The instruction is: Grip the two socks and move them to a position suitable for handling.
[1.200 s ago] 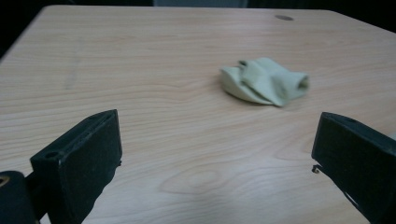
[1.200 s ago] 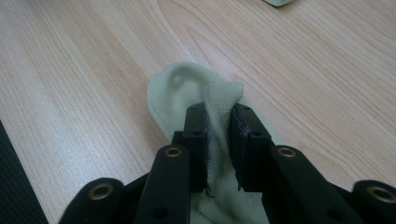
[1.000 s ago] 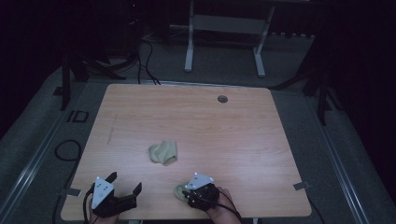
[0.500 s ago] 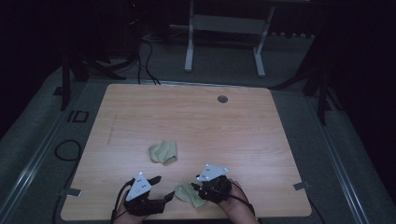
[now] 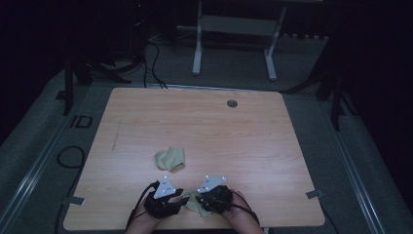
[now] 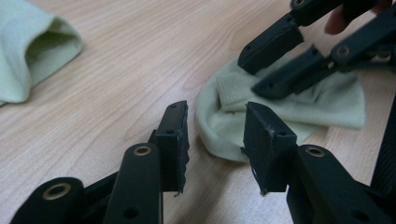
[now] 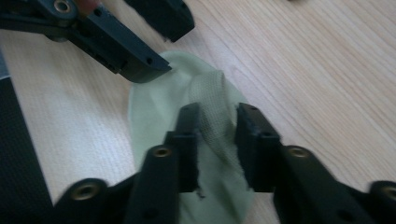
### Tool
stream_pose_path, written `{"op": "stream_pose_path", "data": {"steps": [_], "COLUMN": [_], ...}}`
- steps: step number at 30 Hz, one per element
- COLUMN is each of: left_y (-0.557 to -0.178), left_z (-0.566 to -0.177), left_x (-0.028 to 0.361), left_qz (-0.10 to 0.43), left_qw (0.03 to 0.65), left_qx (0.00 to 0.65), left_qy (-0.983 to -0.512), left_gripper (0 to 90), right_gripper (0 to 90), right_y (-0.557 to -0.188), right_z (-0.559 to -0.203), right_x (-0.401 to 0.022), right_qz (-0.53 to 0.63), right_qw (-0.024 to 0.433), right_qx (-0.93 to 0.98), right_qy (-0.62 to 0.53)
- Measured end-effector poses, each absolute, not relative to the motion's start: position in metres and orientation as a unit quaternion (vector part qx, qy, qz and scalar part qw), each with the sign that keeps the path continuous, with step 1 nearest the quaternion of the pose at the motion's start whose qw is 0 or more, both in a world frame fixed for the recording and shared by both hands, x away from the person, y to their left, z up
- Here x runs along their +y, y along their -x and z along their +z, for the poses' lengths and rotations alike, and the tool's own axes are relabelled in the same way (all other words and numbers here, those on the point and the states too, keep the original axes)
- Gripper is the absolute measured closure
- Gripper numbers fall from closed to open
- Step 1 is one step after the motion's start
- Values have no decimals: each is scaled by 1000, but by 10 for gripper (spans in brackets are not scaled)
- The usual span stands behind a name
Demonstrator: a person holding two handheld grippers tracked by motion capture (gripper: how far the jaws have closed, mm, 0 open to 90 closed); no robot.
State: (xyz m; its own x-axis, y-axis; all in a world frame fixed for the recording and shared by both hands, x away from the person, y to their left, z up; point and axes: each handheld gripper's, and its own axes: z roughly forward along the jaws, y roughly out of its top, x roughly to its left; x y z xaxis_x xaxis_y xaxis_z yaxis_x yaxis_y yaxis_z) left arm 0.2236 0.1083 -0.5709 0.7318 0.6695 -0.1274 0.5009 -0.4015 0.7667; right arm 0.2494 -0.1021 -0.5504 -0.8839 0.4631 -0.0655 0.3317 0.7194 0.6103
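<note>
A pale green sock point(image 5: 194, 204) lies flat near the table's front edge, between my two grippers. My right gripper point(image 5: 200, 199) reaches it from the right. In the right gripper view its jaws point(image 7: 215, 135) have just been closing and pinch a raised fold of the sock point(image 7: 154, 107) at its mesh patch. My left gripper point(image 5: 183, 200) comes from the left. Its jaws point(image 6: 215, 135) have just been closing too, but stand apart at the edge of the sock point(image 6: 327, 102) without pressing on it. A second pale green sock point(image 5: 170, 158) lies crumpled farther back.
The wooden table point(image 5: 243, 136) has a round cable hole point(image 5: 232, 103) near its far edge. The second sock point(image 6: 32, 46) sits at the upper left of the left gripper view. Cables point(image 5: 151, 58) and white desk legs point(image 5: 197, 48) stand on the floor behind.
My left gripper has slid right from the table's front left to the near sock, and its jaws have narrowed. The right gripper has stayed at the sock and tightened on its fold.
</note>
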Motion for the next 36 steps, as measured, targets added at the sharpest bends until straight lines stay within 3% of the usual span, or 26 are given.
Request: {"op": "stream_pose_path", "data": {"steps": [5,10,19,28,36], "left_y": [-226,-227,-223,-214,-207], "left_z": [-575,-574,-567,-558,-564], "left_x": [107,104,108,120,116], "left_qz": [92,83,106,108,89], "left_qw": [412,411,416,412,409], "left_qx": [358,362,370,377,379], "left_qy": [-833,-833,-824,-822,-825], "left_gripper": [674,861,879,880,879], "right_gripper": [825,861,879,878,877], "right_y": [-250,-249,-245,-241,-240], "right_z": [-551,-551,-532,-504,-515], "right_x": [-103,-103,-114,-152,-192], "right_qz": [309,311,339,363,355], "right_qw": [106,112,126,140,132], "right_qx": [920,919,902,883,871], "right_qy": [-214,-215,-234,-263,-312]}}
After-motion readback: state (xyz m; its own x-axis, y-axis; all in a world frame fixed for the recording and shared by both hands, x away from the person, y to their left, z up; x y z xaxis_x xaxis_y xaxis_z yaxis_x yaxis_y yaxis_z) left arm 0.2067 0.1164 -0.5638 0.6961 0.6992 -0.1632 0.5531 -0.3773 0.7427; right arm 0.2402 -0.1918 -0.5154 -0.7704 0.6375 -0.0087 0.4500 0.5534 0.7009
